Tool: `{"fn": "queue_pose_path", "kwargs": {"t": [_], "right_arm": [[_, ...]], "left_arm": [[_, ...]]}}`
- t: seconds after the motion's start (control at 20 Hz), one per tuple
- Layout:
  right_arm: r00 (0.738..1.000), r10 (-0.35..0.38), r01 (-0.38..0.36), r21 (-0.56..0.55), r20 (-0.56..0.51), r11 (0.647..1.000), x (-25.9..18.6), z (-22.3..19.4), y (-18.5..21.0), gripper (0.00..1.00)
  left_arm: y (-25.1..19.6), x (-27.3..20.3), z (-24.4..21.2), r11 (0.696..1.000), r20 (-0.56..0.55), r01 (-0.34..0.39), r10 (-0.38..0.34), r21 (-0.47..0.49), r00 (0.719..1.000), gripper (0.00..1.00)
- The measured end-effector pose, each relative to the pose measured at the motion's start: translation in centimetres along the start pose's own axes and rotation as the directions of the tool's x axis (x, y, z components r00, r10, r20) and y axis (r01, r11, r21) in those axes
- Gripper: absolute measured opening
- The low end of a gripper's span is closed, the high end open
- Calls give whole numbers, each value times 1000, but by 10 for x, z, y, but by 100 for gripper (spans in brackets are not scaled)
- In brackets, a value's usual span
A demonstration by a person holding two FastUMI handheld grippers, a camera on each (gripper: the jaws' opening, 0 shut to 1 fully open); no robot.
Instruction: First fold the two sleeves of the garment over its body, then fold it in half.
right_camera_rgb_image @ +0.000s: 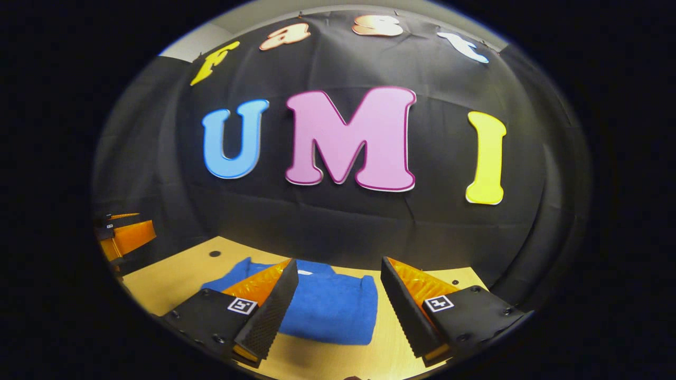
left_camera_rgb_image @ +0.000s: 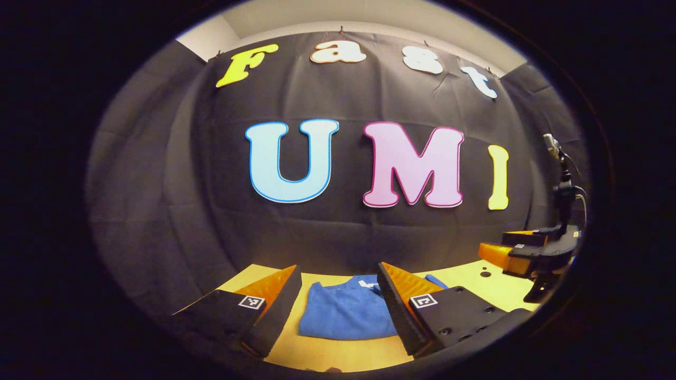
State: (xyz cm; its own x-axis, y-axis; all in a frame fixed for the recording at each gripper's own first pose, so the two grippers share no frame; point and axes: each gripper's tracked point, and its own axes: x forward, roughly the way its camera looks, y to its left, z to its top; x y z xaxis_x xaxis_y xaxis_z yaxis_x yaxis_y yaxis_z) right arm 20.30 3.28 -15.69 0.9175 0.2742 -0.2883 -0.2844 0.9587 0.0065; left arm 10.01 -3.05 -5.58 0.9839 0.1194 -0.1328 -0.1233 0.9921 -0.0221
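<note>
The blue garment (left_camera_rgb_image: 346, 311) lies folded on the tabletop (left_camera_rgb_image: 338, 353), low in frame between the wide-open left tool (left_camera_rgb_image: 338, 303). The right gripper view likewise shows the right tool (right_camera_rgb_image: 338, 295) spread wide, empty, above it; the left gripper view shows that tool at right.

Cloth, wood-look board and ribbed pads

The garment (right_camera_rgb_image: 327, 309) was soft matt cloth with a slightly fuzzy nap, lying flat on the table (right_camera_rgb_image: 174, 282), whose top looked like smooth pale wood with a low sheen. The booth wall (left_camera_rgb_image: 338, 232) was matt, creased cloth. The right tongs (right_camera_rgb_image: 338, 301) had ribbed inner pads (right_camera_rgb_image: 269, 311) and matt plastic-looking bodies.
</note>
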Motion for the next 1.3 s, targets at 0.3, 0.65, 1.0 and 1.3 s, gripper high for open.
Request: {"fn": "queue_pose_path", "kwargs": {"t": [0.3,0.65,1.0,1.3], "right_arm": [[999,15,-17,35,52,999,-96,31,38,98],[986,78,-81,15,147,997,-153,54,106,98],[968,159,-162,1,195,987,-177,64,153,98],[969,113,-117,5,221,993,-186,71,142,94]], "left_arm": [[-1,-122,49,999,82,16,-13,-33,997,82],[9,-205,77,998,215,-5,-8,59,976,83],[40,-202,52,998,215,-50,43,28,976,82],[50,-195,43,999,208,-21,26,-26,978,82]]}}
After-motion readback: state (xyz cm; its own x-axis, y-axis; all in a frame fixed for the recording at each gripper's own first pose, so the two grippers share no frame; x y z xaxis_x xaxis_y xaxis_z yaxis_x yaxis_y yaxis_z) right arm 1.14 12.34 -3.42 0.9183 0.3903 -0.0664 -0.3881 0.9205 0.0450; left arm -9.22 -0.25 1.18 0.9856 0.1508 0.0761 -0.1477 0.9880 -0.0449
